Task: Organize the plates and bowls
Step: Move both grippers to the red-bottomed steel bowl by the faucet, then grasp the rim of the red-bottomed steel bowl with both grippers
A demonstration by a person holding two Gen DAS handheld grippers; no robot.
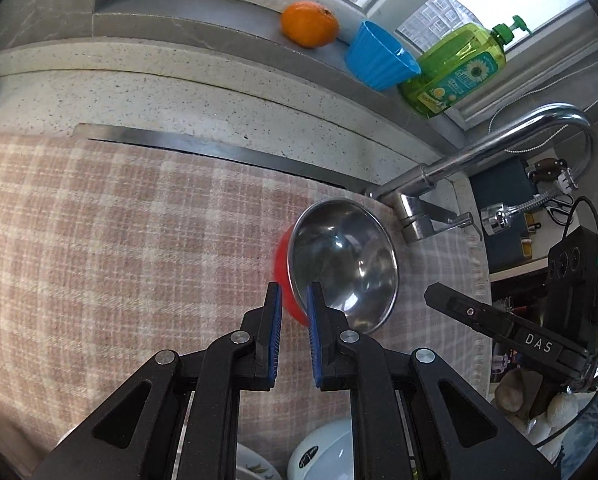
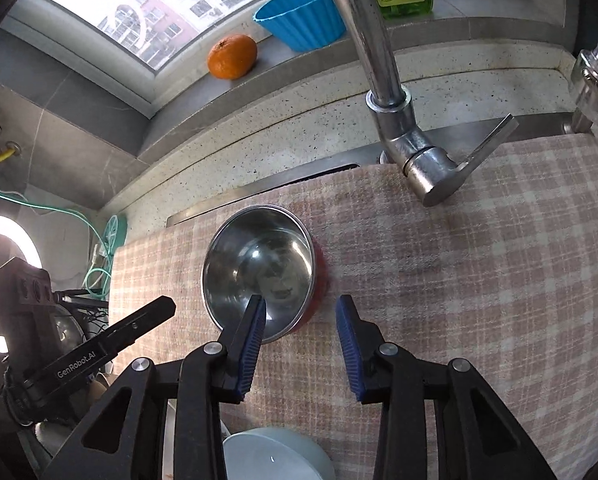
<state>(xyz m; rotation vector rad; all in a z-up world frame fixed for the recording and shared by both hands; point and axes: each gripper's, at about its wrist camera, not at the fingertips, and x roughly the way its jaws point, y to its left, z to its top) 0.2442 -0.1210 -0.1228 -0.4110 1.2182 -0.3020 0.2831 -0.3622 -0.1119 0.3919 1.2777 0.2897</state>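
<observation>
A steel bowl with a red outer shell sits on the checked cloth; it also shows in the right wrist view. My left gripper is narrowly open, its fingers astride the bowl's near-left rim without clamping it. My right gripper is open and empty, its left finger over the bowl's near rim. A white bowl lies just below my right gripper, and it shows at the bottom of the left wrist view beside a patterned plate.
A chrome faucet stands behind the cloth, to the right of the bowl. On the window ledge are an orange, a blue ribbed bowl and a green soap bottle. A ring light glows far left.
</observation>
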